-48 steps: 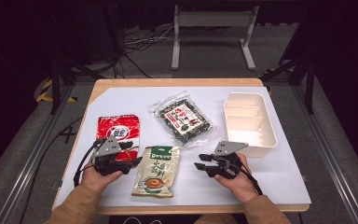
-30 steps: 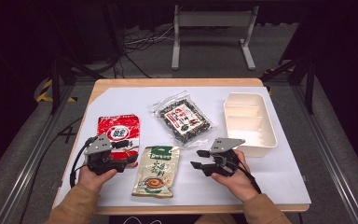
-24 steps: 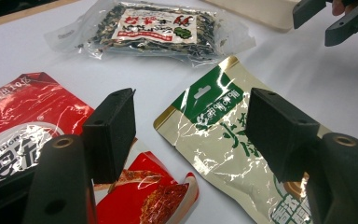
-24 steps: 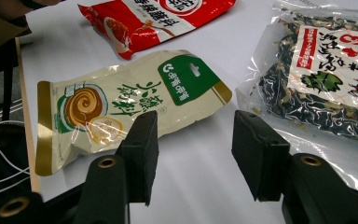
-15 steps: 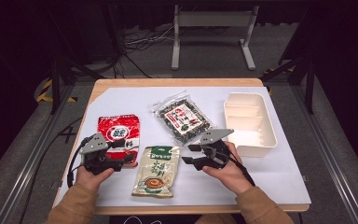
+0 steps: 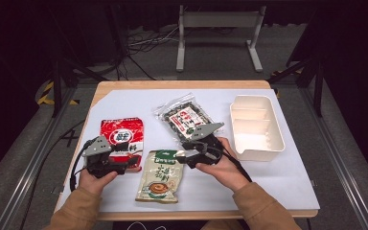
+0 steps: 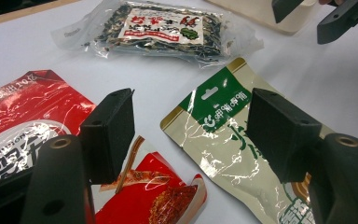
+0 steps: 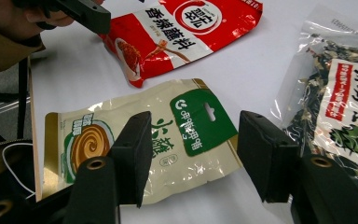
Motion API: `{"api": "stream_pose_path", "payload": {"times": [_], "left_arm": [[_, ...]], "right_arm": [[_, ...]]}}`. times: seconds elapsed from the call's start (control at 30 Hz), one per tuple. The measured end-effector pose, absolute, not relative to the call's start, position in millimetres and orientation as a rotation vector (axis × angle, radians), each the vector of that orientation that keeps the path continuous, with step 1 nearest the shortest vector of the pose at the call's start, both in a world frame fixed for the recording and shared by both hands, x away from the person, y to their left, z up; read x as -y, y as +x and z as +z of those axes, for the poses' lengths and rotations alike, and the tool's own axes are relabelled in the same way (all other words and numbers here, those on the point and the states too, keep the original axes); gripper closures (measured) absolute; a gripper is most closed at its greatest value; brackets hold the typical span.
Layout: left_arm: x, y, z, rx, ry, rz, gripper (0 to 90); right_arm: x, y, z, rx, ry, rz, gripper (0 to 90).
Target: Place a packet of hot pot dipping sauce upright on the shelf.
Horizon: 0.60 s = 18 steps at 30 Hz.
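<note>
Below both gaping, empty tongs (image 8: 191, 154), a flat glossy beige pouch (image 8: 144, 140) bears a green header.

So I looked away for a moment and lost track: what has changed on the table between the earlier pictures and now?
The right gripper has slid left from beside the cream tray to the top edge of the green-and-beige pouch, its jaws opening, empty. The left gripper drew back slightly, holding nothing. The red pouch, seaweed bag, green pouch and tray lie unmoved.

Seen from high above the table (image 6: 287, 191); both gripper views close, sharing the green pouch (image 7: 223, 135) at 6 o'clock.
</note>
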<state>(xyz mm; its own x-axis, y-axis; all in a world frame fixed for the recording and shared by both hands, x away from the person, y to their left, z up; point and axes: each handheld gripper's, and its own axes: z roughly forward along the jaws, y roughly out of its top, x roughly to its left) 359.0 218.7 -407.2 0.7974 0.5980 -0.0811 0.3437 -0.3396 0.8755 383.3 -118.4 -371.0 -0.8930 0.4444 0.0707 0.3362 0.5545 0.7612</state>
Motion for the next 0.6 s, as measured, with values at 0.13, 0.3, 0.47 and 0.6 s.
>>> {"api": "stream_pose_path", "payload": {"times": [0.13, 0.3, 0.47, 0.6], "left_arm": [[-218.3, 359.6, -407.9, -0.704, 1.969, 0.316, 32.4], [-218.5, 359.7, -408.2, -0.703, 1.970, 0.314, 32.1], [-218.7, 359.8, -408.4, -0.702, 1.972, 0.315, 32.0], [-218.3, 359.9, -408.8, -0.705, 1.973, 0.313, 31.8]], "right_arm": [[107.5, 392.4, -374.0, -2.693, 0.669, 1.227, 40.1], [95.9, 405.2, -377.8, -2.736, 0.678, 1.165, 36.2], [91.0, 414.1, -381.3, -2.773, 0.704, 1.147, 35.4], [85.8, 423.2, -385.8, -2.821, 0.713, 1.096, 34.3]]}}
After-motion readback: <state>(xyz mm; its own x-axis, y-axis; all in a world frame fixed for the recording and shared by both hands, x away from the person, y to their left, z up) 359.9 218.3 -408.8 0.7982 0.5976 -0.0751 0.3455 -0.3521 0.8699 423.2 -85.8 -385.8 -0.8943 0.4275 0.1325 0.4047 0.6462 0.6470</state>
